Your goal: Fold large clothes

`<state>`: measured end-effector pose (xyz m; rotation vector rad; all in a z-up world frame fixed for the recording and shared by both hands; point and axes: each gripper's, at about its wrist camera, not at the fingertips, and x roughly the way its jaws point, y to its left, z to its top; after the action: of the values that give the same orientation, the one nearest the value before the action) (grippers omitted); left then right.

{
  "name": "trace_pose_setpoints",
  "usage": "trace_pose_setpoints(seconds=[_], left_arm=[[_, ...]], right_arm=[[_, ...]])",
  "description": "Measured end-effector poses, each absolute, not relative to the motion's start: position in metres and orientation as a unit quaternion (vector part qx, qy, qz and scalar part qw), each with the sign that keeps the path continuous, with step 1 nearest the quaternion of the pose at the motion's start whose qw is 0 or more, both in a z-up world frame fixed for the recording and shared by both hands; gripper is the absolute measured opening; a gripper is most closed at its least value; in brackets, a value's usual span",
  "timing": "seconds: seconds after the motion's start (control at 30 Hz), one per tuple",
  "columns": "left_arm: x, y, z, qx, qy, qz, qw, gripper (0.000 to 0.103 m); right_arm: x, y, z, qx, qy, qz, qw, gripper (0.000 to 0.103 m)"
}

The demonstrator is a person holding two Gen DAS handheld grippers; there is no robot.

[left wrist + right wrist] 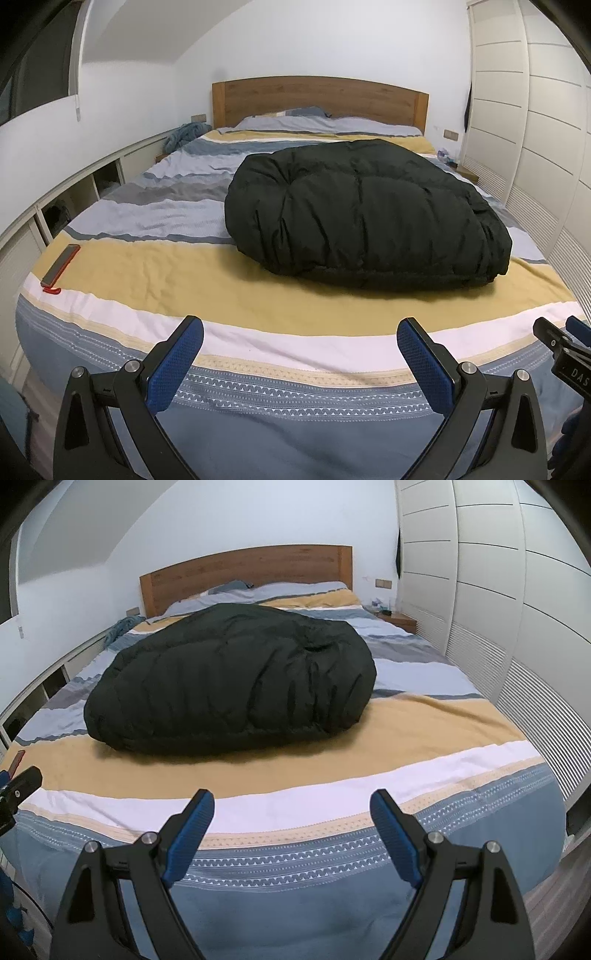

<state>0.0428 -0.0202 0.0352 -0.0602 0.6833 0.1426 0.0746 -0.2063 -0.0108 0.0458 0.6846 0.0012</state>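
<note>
Left wrist view has the left gripper (300, 334) spread wide over the foot of the bed (258, 302), nothing between its blue pads (173, 365). Right wrist view shows the right gripper (291, 806) just as wide apart and empty too. Folded dark puffy coat (229, 675) sits in a bundle mid-bed on the striped cover, well apart from both tools. Red-and-grey flat thing (61, 264) lies near the bed's left edge

Left wrist: looked from the foot of the bed (258, 302) toward the headboard (317, 98).
Right wrist: same, slightly rightward.
Shared: black jacket (229, 679), frame centre.
</note>
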Motion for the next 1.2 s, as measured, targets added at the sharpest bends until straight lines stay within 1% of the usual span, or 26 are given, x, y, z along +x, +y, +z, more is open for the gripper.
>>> trace_pose_setpoints(seconds=[1.2], left_arm=[[0.042,-0.012,0.027,-0.032,0.338,0.069,0.938,0.102]], right_arm=[[0.07,-0.224,-0.015,0.018,0.344,-0.022,0.939,0.086]])
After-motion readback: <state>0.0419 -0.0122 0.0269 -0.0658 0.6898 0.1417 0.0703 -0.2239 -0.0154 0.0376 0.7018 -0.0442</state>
